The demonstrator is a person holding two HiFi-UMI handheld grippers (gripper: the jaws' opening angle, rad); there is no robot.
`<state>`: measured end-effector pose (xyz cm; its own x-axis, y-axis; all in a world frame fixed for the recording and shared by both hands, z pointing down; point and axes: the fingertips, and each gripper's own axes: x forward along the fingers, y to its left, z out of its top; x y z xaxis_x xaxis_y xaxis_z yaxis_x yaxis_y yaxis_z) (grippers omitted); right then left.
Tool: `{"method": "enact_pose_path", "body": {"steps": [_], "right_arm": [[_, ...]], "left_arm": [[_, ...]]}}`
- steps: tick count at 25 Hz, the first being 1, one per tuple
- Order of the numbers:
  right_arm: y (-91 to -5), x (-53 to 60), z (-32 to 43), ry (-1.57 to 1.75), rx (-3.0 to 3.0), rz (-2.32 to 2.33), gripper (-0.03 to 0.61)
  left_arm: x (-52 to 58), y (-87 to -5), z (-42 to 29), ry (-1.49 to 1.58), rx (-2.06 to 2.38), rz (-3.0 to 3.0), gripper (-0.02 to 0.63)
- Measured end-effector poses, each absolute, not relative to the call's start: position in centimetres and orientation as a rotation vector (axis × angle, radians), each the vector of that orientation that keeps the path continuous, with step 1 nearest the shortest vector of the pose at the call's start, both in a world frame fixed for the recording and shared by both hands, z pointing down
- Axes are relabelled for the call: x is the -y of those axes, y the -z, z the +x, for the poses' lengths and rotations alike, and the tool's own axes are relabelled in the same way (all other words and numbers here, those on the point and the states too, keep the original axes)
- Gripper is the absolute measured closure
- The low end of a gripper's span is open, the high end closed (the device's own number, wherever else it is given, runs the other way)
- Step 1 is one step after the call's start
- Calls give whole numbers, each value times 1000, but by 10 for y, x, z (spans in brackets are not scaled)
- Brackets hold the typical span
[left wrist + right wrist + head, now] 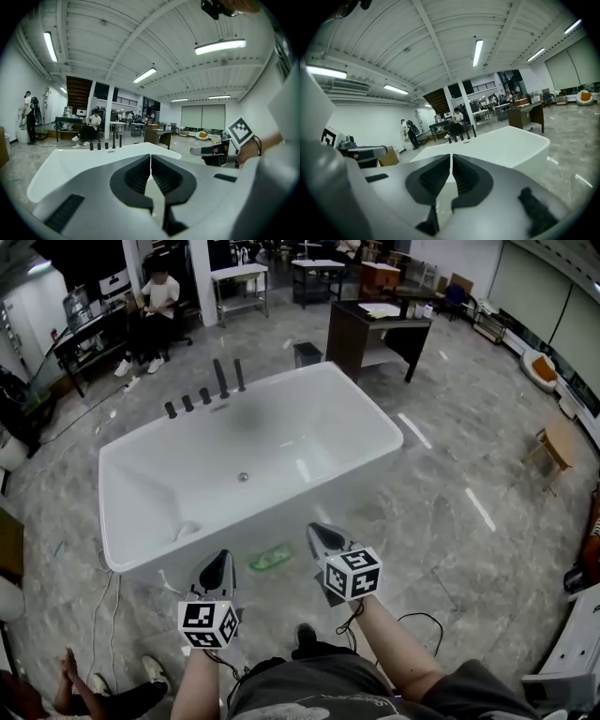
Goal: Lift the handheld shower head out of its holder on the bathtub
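Near side of bathtub [330, 407] — left gripper [221, 559], right gripper [317, 532], jaws together.

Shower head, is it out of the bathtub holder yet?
Not yet. Done: nothing; the black fittings stand untouched on the far rim of the bathtub. In hand: left gripper and right gripper are shut and empty, near side. Left: reach across, grip it, lift.
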<state>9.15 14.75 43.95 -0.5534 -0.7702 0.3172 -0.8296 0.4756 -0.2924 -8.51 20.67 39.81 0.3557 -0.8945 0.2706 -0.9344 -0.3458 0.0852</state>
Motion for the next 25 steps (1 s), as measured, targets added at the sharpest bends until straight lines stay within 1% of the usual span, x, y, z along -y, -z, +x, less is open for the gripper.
{"method": "enact_pose_path", "body": {"steps": [4, 10, 20, 23, 25], "right_arm": [[-439, -105, 89, -623, 2586, 1384, 549], [-461, -51, 72, -640, 2537, 1351, 548], [-479, 79, 24, -662, 2441, 1406, 541], [-475, 113, 17, -644, 2417, 1456, 522], [-478, 128, 15, -659, 2400, 1475, 490]], "left_arm": [[-168, -399, -82, -269, 1655, 2374, 598], [-119, -421, -99, -291, 1639, 2326, 598], [29, -451, -155, -270, 1541, 2324, 598], [68, -464, -171, -302, 1537, 2284, 598], [84, -471, -177, -327, 1515, 2263, 598]]}}
